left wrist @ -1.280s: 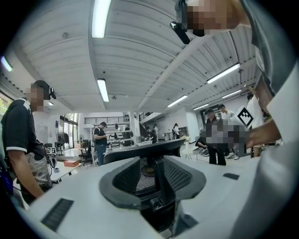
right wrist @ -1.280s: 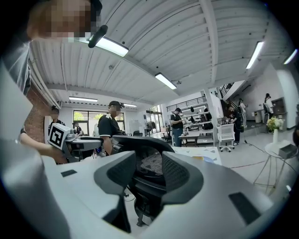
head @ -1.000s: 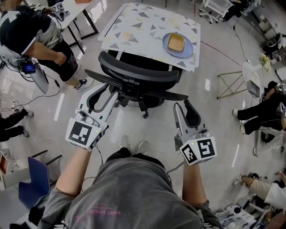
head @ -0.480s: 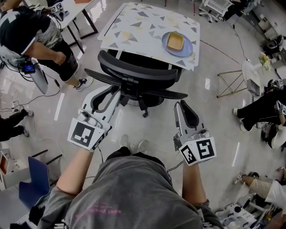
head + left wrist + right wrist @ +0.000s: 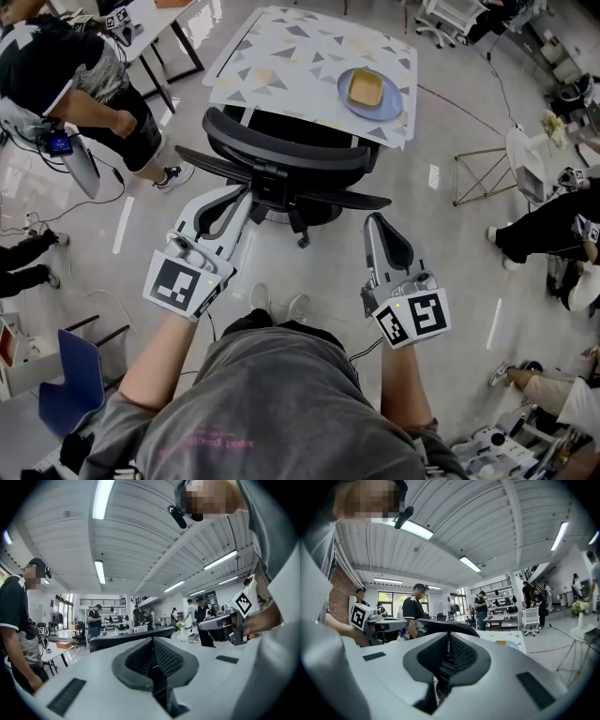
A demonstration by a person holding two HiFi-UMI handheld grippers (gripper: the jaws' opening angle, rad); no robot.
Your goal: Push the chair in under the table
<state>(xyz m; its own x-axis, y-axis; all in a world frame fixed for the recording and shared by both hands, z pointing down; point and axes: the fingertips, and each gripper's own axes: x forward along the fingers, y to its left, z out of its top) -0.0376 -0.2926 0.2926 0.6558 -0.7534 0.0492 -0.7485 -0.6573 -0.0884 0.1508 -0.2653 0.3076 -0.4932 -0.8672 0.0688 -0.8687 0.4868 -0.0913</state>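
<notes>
A black mesh office chair (image 5: 286,155) stands with its seat partly under the table (image 5: 309,52), which has a triangle-patterned top. My left gripper (image 5: 242,194) is shut and empty, its tips right at the chair's left armrest. The chair back (image 5: 131,638) shows as a dark band just beyond the left gripper (image 5: 153,641). My right gripper (image 5: 372,220) sits just behind the end of the right armrest. Its jaws are closing and look together, nothing between them. In the right gripper view the chair back (image 5: 445,626) curves past the right gripper (image 5: 449,637).
A blue plate (image 5: 370,94) with a yellow piece lies on the table. A person (image 5: 84,84) stands at the upper left by another table. A folding stand (image 5: 487,173) and seated people (image 5: 553,225) are at the right. A blue chair (image 5: 66,375) is at the lower left.
Both grippers' jaws came together from wide open. The hands stayed almost where they were behind the chair.
</notes>
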